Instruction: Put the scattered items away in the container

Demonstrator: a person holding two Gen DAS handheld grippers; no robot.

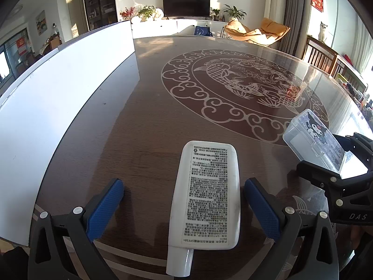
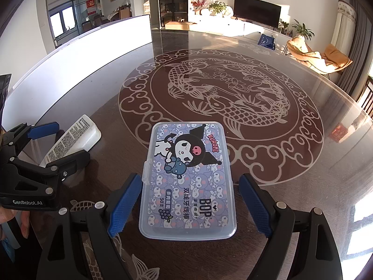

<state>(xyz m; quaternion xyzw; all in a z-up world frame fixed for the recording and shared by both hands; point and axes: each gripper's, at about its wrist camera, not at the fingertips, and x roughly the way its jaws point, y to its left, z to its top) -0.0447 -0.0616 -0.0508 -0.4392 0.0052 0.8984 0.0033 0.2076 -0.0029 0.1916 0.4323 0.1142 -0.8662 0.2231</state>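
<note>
A white flat tube (image 1: 207,193) with black print lies on the dark table between the wide-open fingers of my left gripper (image 1: 184,205), cap toward me; neither pad touches it. It also shows in the right wrist view (image 2: 72,140). A clear plastic floss box (image 2: 188,179) with a cartoon label lies between the open fingers of my right gripper (image 2: 188,205); the left pad is close to its side, the right pad stands apart. The box also shows in the left wrist view (image 1: 314,140). A white container wall (image 1: 65,98) stands along the table's left side.
The round dark table (image 1: 163,107) carries a pale fish-and-cloud pattern under glass. The white container wall also shows in the right wrist view (image 2: 93,46). The left gripper (image 2: 44,154) appears at the left there. Wooden chairs (image 1: 324,53) stand beyond the table's right edge.
</note>
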